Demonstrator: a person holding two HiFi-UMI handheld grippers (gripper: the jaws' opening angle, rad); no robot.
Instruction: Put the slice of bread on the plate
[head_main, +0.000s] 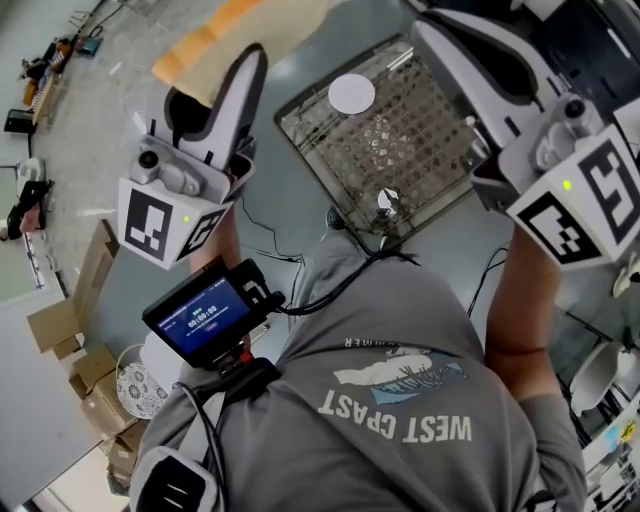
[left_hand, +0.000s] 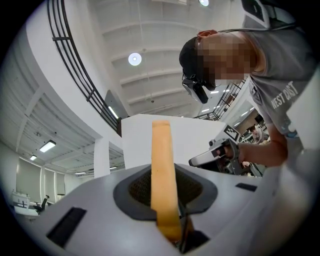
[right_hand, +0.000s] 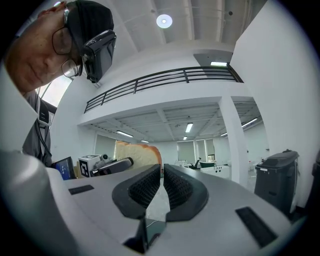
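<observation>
Head view looks steeply down; gripper views face each other, sharing the bread (right_hand: 137, 154).

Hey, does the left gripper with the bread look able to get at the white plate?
Probably yes: the left gripper grips the bread, and the plate lies bare with nothing between them.

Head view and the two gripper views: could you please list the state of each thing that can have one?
slice of bread: clamped between the jaws, in the air, not yet on the plate.
left gripper: shut on the slice of bread.
right gripper: shut, nothing between its jaws.
plate: empty, lying on the wire rack.
screen: lit.
</observation>
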